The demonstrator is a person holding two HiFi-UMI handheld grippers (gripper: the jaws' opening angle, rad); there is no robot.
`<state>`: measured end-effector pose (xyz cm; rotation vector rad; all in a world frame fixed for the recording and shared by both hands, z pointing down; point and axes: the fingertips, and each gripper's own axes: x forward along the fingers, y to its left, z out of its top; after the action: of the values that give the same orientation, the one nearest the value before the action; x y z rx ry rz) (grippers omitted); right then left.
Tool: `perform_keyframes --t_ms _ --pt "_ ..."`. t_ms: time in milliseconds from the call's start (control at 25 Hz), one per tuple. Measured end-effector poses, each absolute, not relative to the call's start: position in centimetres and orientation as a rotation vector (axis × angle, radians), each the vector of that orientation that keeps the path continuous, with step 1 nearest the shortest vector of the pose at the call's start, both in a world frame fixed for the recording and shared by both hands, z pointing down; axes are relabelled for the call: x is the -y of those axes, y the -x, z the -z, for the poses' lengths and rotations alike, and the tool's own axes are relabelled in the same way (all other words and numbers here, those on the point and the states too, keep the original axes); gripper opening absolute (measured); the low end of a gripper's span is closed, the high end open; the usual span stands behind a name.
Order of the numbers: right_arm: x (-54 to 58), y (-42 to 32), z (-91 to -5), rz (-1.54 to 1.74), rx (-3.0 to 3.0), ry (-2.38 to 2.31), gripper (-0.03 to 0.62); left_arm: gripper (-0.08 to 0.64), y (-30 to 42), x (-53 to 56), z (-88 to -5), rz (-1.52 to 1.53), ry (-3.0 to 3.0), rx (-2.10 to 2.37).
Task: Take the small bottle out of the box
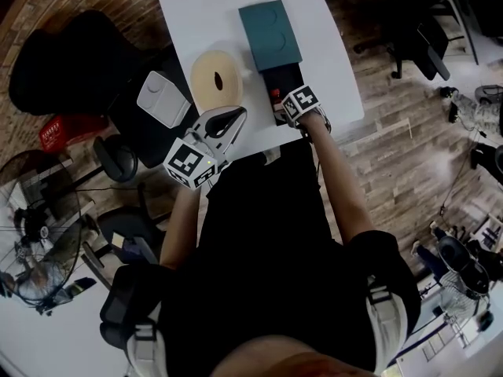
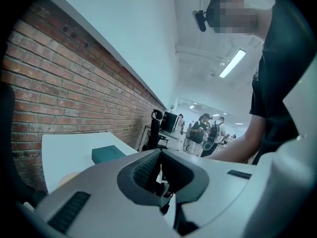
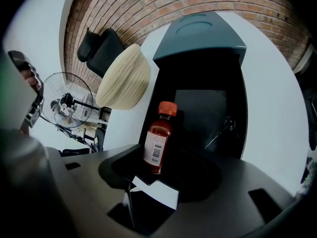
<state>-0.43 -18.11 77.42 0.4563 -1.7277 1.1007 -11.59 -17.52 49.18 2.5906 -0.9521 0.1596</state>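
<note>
A small bottle [image 3: 158, 138] of red liquid, with an orange cap and a white barcode label, stands upright between the jaws of my right gripper [image 3: 158, 167]; its base is hidden behind the gripper. The jaws stand wide and do not press it. In the head view the bottle [image 1: 275, 96] is at the near left corner of the open black box [image 1: 284, 77], just left of the right gripper [image 1: 283, 107]. The teal lid [image 1: 271, 34] lies behind the box. My left gripper [image 1: 236, 118] hovers at the table's near edge, tips together, holding nothing.
A cream round disc [image 1: 218, 79] lies on the white table [image 1: 212, 6] left of the box. A light grey seat [image 1: 163, 98] stands off the table's left side. A fan [image 1: 31, 234] and a red basket [image 1: 59, 129] are on the floor; an office chair [image 1: 416, 30] is at right.
</note>
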Motion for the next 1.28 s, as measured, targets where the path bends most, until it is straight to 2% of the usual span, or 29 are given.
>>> perform_keyframes --t_ms 320,880,1280 --pt "17.9 1.9 -77.8 -1.216 1.747 -0.329 0.213 0.021 12.1 17.1 -49.4 -0.152 -2.567 0.988" --pt "17.8 1.1 -77.3 -1.223 1.771 -0.365 0.187 0.021 12.3 16.4 -49.0 -0.145 -2.573 0.998" --pt "18.4 0.0 -75.9 -1.375 1.828 -0.437 0.184 0.021 11.5 16.3 -48.8 -0.147 -2.597 0.957"
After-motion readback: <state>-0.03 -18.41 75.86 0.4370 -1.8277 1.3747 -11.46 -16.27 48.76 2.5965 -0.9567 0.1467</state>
